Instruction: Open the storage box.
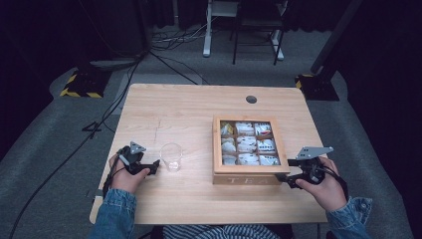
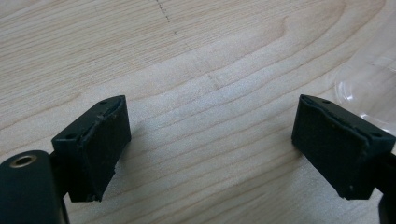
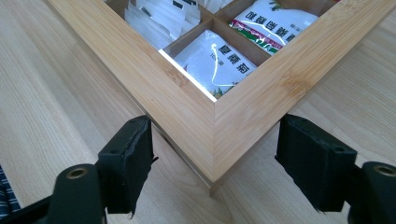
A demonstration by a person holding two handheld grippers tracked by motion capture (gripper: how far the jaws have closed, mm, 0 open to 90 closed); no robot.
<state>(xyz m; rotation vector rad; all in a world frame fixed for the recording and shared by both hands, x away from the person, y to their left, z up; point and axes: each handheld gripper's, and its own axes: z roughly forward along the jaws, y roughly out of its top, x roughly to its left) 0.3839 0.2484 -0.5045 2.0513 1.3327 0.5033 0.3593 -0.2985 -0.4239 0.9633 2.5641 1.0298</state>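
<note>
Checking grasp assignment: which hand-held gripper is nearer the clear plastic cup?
Left. The left hand-held gripper sits just left of the clear plastic cup, jaws open and not touching it. The right hand-held gripper is across the table, straddling the near right corner of the wooden tea box.

Cup (image 1: 171, 157) left of tea box (image 1: 250, 174), both on table (image 1: 189, 109).

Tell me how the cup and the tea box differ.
The cup is clear plastic and looks empty; the tea box is wooden, its compartments packed with tea packets. The cup is round and small; the box is square and much wider. The cup stands by the left gripper; the box's near corner sits between the right gripper's jaws. Both rest upright on the table.
</note>
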